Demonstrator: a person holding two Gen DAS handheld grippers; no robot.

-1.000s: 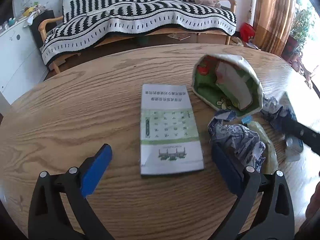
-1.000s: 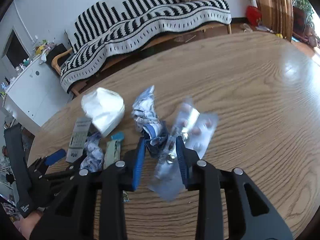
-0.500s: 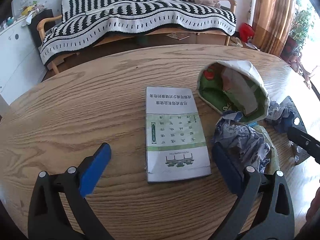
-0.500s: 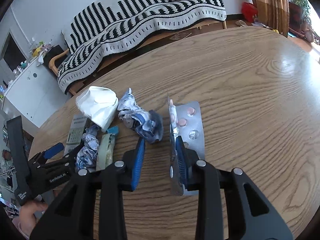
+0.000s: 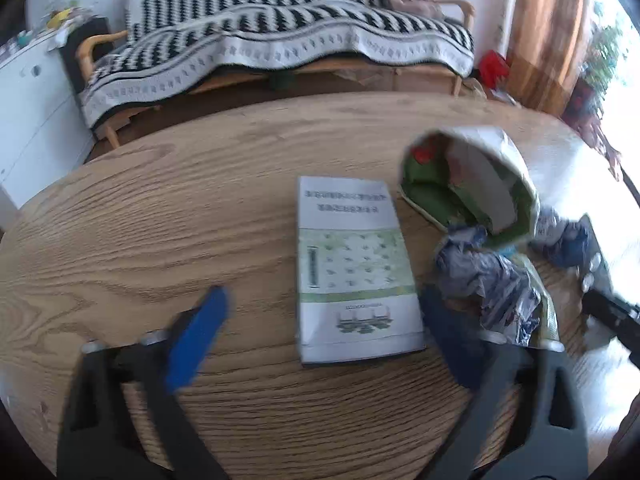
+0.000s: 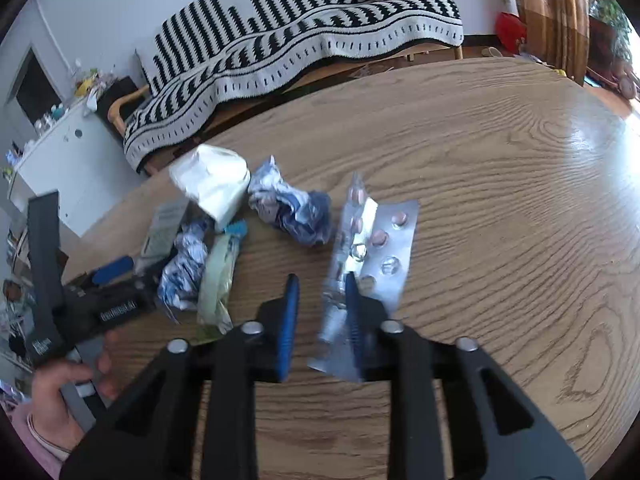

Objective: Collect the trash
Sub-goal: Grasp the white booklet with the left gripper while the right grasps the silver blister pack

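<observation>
While my left hand-held gripper (image 5: 320, 320) closes around the leaflet (image 5: 352, 268) on the table (image 5: 160, 220), not yet pressing it, my right hand-held gripper (image 6: 320, 312) closes beside a blister pack (image 6: 340, 280), crumpled wrappers (image 6: 292, 212) farther left.

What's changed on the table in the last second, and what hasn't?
The left gripper is closing around the leaflet; the pads do not yet press it. The right gripper is closing, with a blister pack against one pad. The crumpled wrappers stayed put.

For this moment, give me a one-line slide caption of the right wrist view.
Right hand-held gripper closing around a pill blister pack standing on edge beside crumpled wrappers on the wooden table.
</observation>
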